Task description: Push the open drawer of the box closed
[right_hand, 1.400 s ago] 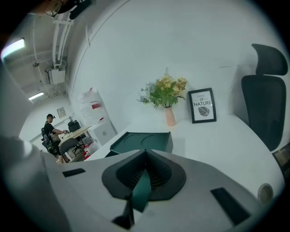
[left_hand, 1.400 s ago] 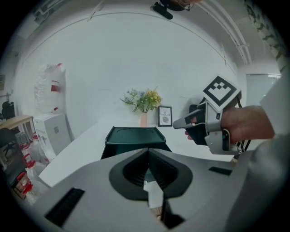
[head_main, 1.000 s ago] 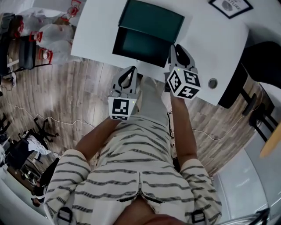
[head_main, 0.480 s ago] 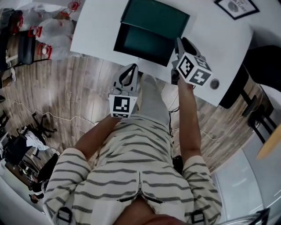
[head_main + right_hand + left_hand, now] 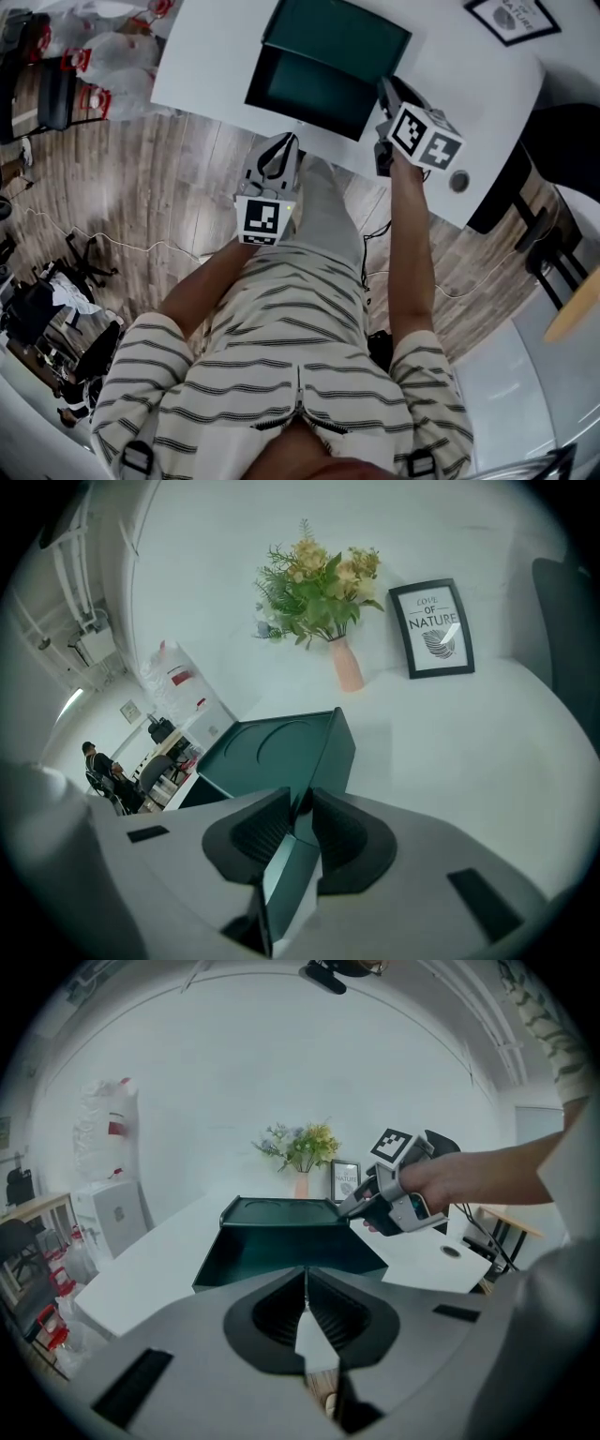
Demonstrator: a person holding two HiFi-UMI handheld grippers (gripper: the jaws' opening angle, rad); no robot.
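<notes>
A dark green box [image 5: 339, 36] stands on the white table [image 5: 206, 66], its drawer [image 5: 309, 94] pulled out toward me. In the left gripper view the box [image 5: 281, 1211] and the open drawer [image 5: 281, 1255] lie straight ahead. My left gripper [image 5: 287, 141] hangs shut over the floor just short of the table's near edge, its jaws [image 5: 307, 1281] holding nothing. My right gripper [image 5: 382, 87] is shut, its tips at the drawer's right side by the box's front corner. In its own view the right gripper [image 5: 298, 808] touches green wall.
A framed picture [image 5: 511, 17] and a pink vase of flowers [image 5: 347, 663] stand at the table's back. A round cable hole [image 5: 457, 181] is near the right edge. A black chair [image 5: 562, 122] is at the right, white bags [image 5: 112, 66] on the floor at left.
My right gripper has moved forward and to the right, up to the box's right front corner. The left gripper has barely moved. The drawer is still open.
</notes>
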